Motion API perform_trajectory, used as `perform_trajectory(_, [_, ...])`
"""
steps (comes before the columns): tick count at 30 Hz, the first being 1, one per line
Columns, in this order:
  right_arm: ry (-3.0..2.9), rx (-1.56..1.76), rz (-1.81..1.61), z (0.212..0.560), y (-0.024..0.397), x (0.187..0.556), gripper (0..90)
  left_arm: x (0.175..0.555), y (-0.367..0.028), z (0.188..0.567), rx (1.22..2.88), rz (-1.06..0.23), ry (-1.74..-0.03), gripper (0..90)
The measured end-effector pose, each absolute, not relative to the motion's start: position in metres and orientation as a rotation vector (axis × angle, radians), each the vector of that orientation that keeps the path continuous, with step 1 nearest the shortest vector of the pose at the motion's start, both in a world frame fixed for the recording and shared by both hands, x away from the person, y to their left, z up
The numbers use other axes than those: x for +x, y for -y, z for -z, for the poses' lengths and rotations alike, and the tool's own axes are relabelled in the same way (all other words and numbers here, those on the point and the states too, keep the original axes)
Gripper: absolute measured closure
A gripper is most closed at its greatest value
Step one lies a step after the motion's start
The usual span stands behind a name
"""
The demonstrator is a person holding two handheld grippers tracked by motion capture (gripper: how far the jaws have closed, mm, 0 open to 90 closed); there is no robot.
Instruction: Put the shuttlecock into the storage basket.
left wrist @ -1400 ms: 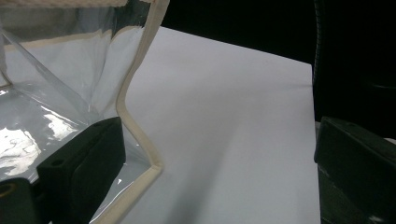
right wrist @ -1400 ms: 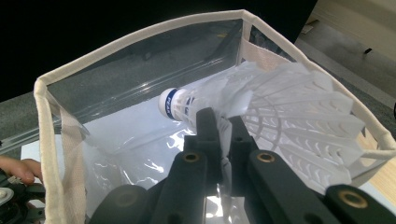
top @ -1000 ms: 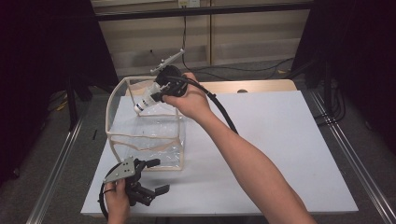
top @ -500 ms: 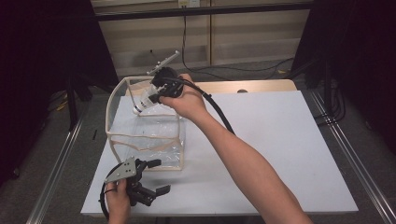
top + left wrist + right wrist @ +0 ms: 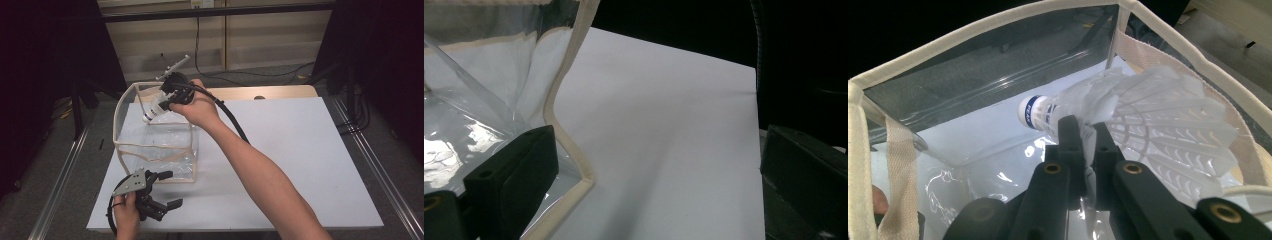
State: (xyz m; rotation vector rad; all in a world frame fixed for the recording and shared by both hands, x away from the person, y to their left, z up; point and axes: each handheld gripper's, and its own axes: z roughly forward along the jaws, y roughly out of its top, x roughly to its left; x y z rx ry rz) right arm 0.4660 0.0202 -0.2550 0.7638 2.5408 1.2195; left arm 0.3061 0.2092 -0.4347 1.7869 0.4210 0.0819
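The shuttlecock (image 5: 1128,120) is hanging over the open bag (image 5: 150,145), pinched by its skirt in the right gripper (image 5: 1083,130); dropping it in is left. The left gripper (image 5: 162,192) is waiting wide open by the bag's near corner

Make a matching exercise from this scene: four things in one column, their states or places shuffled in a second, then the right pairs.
1. shuttlecock
2. clear bag
3. left gripper
4. right gripper

a. jaws apart, beside the bag's near corner
b. stands open-topped on the white table
c. pinched by its skirt, above the bag's opening
d. jaws closed, held over the bag

Pairs: 1-c, 2-b, 3-a, 4-d
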Motion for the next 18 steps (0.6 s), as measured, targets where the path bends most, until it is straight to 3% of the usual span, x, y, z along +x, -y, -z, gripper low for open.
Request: perform_trajectory(18, [-2.564,0.783,-1.207,0.256,-0.038,0.469,87.8,0.306,-0.208,0.436,1.798,-0.079,-0.415,2.2])
